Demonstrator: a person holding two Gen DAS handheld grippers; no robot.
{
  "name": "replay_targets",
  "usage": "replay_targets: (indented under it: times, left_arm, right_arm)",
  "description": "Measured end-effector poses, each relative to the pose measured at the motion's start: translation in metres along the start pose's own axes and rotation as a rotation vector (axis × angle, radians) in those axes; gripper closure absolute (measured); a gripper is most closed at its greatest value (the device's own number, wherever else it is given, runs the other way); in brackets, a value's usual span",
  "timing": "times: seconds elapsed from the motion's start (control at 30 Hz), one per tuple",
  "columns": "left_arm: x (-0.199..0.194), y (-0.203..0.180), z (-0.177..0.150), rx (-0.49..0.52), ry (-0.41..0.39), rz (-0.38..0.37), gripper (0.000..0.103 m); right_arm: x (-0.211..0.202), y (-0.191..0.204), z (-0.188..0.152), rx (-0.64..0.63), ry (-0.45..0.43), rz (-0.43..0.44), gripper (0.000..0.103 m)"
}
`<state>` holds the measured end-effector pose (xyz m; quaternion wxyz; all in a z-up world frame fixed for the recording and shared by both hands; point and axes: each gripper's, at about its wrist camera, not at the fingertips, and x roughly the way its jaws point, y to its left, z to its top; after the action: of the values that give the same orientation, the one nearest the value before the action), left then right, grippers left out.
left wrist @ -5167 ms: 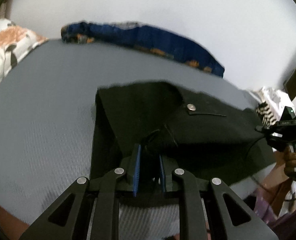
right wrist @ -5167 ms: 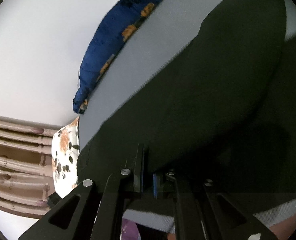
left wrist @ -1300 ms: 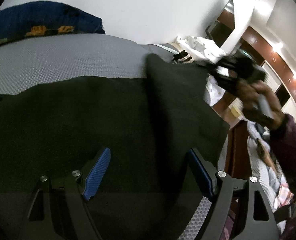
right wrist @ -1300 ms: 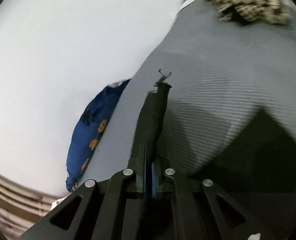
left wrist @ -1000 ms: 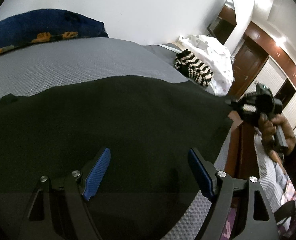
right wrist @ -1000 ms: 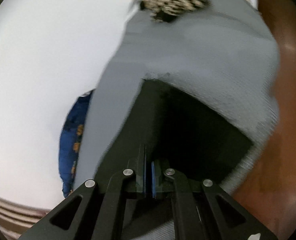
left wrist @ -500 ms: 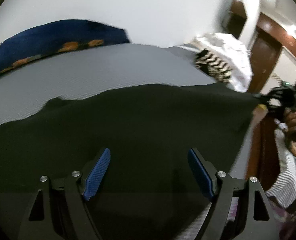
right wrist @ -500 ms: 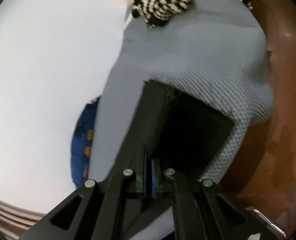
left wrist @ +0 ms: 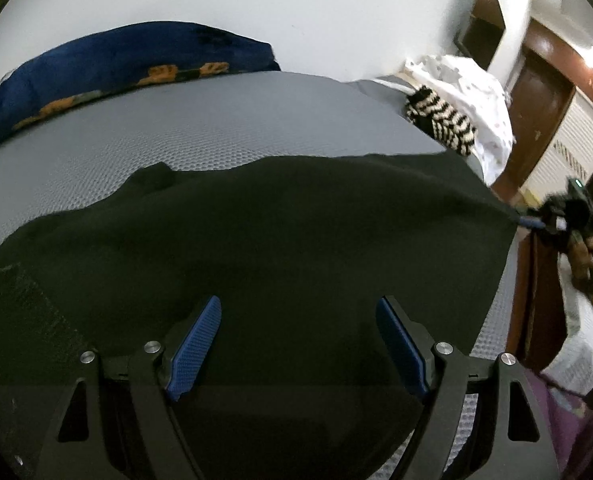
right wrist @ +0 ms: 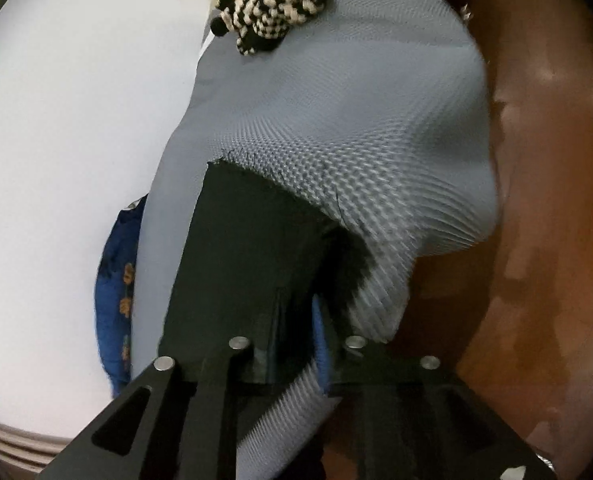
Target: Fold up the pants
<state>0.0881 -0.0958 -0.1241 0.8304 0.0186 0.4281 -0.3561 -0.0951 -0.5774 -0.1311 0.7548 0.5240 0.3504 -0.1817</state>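
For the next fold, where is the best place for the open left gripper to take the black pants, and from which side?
Probably the near edge of the black pants, coming low from the near side: the cloth lies flat on the grey mattress, so only an edge offers something to pinch. The left gripper hovers open above it.

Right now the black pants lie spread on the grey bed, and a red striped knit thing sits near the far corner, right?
Not red: the knit thing is striped black and cream, as the right wrist view shows. The black pants do lie spread on the grey bed.

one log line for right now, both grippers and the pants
left gripper: open over pants | right gripper: jaws opening, pants edge between them | pants: spread flat on grey mattress
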Motion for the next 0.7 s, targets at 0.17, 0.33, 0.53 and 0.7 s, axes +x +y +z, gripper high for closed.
replay_targets:
  times: [0.17,0.33,0.53,0.7]
  left_arm:
    - [-0.008,0.005,-0.006,-0.072,-0.044,-0.015,0.023]
    - [-0.007,0.002,-0.011,-0.059,-0.067,0.007,0.023]
    - [-0.007,0.004,-0.014,-0.064,-0.085,-0.005,0.023]
    - [-0.007,0.01,-0.013,-0.098,-0.097,-0.036,0.023]
  right_arm:
    - [0.013,0.067,-0.079,-0.156,0.255,0.31,0.084]
    - [0.063,0.11,-0.14,-0.273,0.414,0.283,0.085]
    - [0.082,0.117,-0.155,-0.35,0.337,0.164,0.085]
    - [0.087,0.115,-0.155,-0.326,0.3,0.136,0.085]
